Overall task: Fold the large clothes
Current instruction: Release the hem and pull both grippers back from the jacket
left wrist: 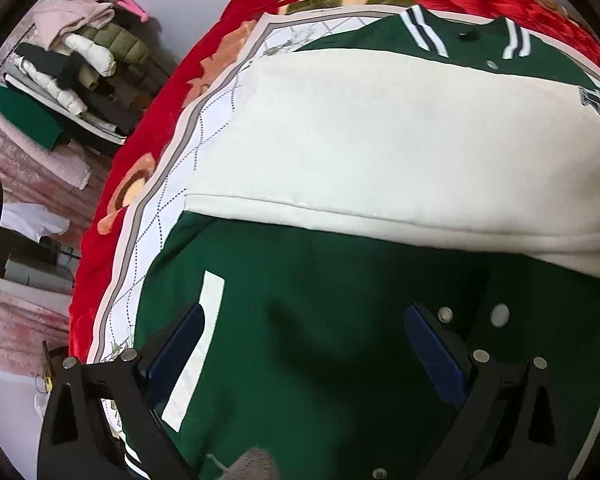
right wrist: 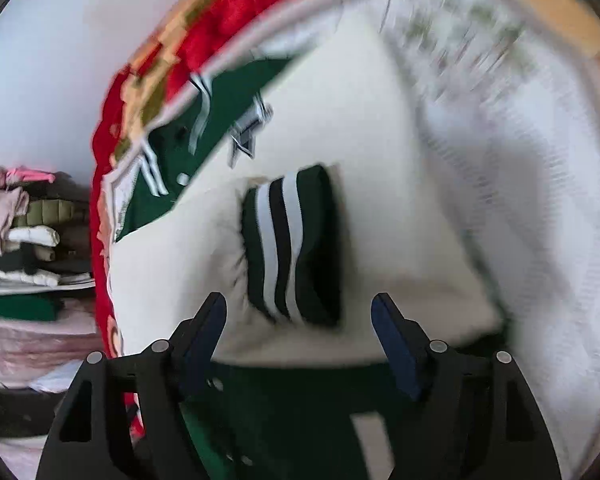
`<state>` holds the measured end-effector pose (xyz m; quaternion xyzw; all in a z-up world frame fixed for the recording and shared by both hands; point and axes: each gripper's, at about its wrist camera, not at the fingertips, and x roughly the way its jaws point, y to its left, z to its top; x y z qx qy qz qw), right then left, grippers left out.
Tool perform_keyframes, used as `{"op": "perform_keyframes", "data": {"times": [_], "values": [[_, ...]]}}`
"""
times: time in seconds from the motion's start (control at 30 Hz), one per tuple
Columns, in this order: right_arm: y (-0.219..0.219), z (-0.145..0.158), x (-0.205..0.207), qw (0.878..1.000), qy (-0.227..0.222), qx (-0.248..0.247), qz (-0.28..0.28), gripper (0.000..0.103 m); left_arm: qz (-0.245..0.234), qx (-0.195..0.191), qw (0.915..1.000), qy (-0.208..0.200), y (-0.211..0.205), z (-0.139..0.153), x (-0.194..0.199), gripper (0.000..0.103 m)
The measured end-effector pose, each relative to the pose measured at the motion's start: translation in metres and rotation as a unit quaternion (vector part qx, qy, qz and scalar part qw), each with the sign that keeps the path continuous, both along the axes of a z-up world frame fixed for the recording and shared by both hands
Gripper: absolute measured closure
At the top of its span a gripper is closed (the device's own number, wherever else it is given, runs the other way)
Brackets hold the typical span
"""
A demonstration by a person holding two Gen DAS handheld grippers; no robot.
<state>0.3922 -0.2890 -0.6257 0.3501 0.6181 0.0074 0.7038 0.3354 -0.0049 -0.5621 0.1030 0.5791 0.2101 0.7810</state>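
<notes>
From the left wrist, your left gripper (left wrist: 302, 330) is hovering released over the green jacket (left wrist: 340, 320), whose cream sleeve (left wrist: 380, 140) is lying across the white sheet (left wrist: 172, 184); its left edge is leaving bare sheet.

From the right wrist, blurred, your right gripper (right wrist: 299, 314) is standing released, the striped cuff (right wrist: 290, 240) lying between its pads.

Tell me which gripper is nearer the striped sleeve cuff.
Right. The right gripper hangs just above the striped cuff, jaws open on either side of it. The left gripper hangs over the jacket's green body; no cuff shows in its view.
</notes>
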Motion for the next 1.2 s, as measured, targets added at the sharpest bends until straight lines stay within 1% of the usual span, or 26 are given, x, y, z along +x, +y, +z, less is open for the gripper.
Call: {"op": "perform_keyframes", "data": {"times": [0.03, 0.07, 0.1, 0.13, 0.17, 0.2, 0.27, 0.33, 0.37, 0.4, 0.43, 0.47, 0.5, 0.53, 0.57, 0.6, 0.63, 0.67, 0.77, 0.83, 0.87, 0.93, 0.97, 1.03, 1.07, 1.2], "values": [[-0.008, -0.016, 0.005, 1.0, 0.017, 0.008, 0.0, 0.026, 0.002, 0.003, 1.0, -0.003, 0.001, 0.002, 0.0, 0.0], [-0.004, -0.029, 0.013, 0.999, 0.037, 0.016, 0.005, 0.027, 0.005, 0.006, 0.9999, -0.007, 0.003, 0.003, 0.002, 0.0], [0.002, -0.033, 0.019, 0.999, 0.037, 0.006, 0.01, 0.032, 0.008, 0.008, 0.9999, -0.009, 0.002, 0.005, 0.004, 0.0], [0.01, -0.028, 0.023, 0.999, 0.021, -0.012, 0.025, 0.057, 0.011, 0.009, 0.9998, -0.012, 0.003, 0.007, 0.007, 0.0], [0.019, -0.022, 0.027, 0.998, 0.011, -0.04, 0.04, 0.086, 0.015, 0.008, 0.9998, -0.014, 0.009, 0.01, 0.01, 0.0], [0.023, -0.013, 0.028, 0.997, 0.001, -0.065, 0.042, 0.09, 0.019, 0.006, 0.9996, -0.018, 0.011, 0.012, 0.014, 0.0], [0.017, 0.008, 0.027, 0.994, -0.029, -0.105, 0.016, 0.091, 0.025, 0.005, 0.9994, -0.023, 0.014, 0.014, 0.022, 0.0], [0.003, 0.016, 0.029, 0.99, -0.032, -0.14, -0.011, 0.091, 0.028, 0.002, 0.9992, -0.026, 0.016, 0.014, 0.03, 0.0], [-0.003, 0.014, 0.029, 0.989, -0.016, -0.143, -0.011, 0.09, 0.03, 0.002, 0.9991, -0.028, 0.017, 0.015, 0.034, 0.0], [-0.006, 0.002, 0.033, 0.991, 0.01, -0.134, 0.001, 0.09, 0.031, 0.002, 0.999, -0.031, 0.018, 0.015, 0.039, 0.0], [-0.007, -0.006, 0.035, 0.991, 0.028, -0.133, 0.015, 0.086, 0.03, 0.001, 0.999, -0.033, 0.018, 0.015, 0.043, 0.0], [-0.009, -0.008, 0.035, 0.99, 0.034, -0.139, 0.021, 0.078, 0.028, 0.002, 0.9991, -0.033, 0.017, 0.014, 0.049, 0.0], [-0.008, -0.008, 0.036, 0.989, 0.029, -0.145, 0.023, 0.075, 0.024, 0.003, 0.9991, -0.034, 0.016, 0.013, 0.054, 0.0], [-0.005, -0.01, 0.041, 0.988, 0.025, -0.152, 0.024, 0.07, 0.021, 0.003, 0.9992, -0.035, 0.015, 0.012, 0.057, 0.0], [-0.005, 0.0, 0.036, 0.985, 0.012, -0.17, 0.025, 0.059, 0.017, 0.002, 0.9992, -0.035, 0.013, 0.011, 0.062, 0.0], [-0.006, 0.008, 0.031, 0.983, -0.004, -0.182, 0.022, 0.051, 0.013, 0.001, 0.9993, -0.036, 0.012, 0.011, 0.066, 0.0], [-0.007, 0.018, 0.023, 0.981, -0.02, -0.191, 0.019, 0.034, 0.009, 0.001, 0.9993, -0.037, 0.011, 0.01, 0.071, 0.0], [-0.01, 0.027, 0.016, 0.979, -0.031, -0.202, 0.015, 0.021, 0.006, 0.001, 0.9993, -0.038, 0.01, 0.009, 0.075, 0.0], [0.0, 0.032, 0.014, 0.977, -0.06, -0.201, 0.029, 0.021, -0.007, 0.006, 0.9996, -0.027, 0.006, -0.004, 0.091, 0.0], [0.015, 0.022, 0.032, 0.975, -0.049, -0.213, 0.046, 0.022, -0.02, 0.014, 0.9996, -0.016, 0.003, -0.017, 0.1, 0.0], [0.021, 0.014, 0.037, 0.972, -0.042, -0.225, 0.056, 0.035, -0.025, 0.016, 0.9995, -0.012, 0.003, -0.022, 0.102, 0.0], [0.025, -0.003, 0.046, 0.968, -0.013, -0.239, 0.069, 0.043, -0.036, 0.018, 0.9991, -0.014, 0.002, -0.027, 0.104, 0.0], [0.026, -0.014, 0.051, 0.968, 0.002, -0.243, 0.07, 0.043, -0.041, 0.018, 0.9989, -0.014, 0.001, -0.028, 0.105, 0.0], [0.027, -0.022, 0.056, 0.965, 0.011, -0.252, 0.069, 0.043, -0.045, 0.011, 0.9988, -0.014, 0.002, -0.028, 0.105, 0.0], [0.03, -0.025, 0.058, 0.961, 0.021, -0.265, 0.076, 0.043, -0.044, 0.009, 0.9989, -0.015, 0.003, -0.029, 0.105, 0.0], [0.032, -0.026, 0.062, 0.958, 0.033, -0.275, 0.073, 0.041, -0.035, -0.004, 0.9992, -0.017, 0.006, -0.029, 0.106, 0.0]]}}
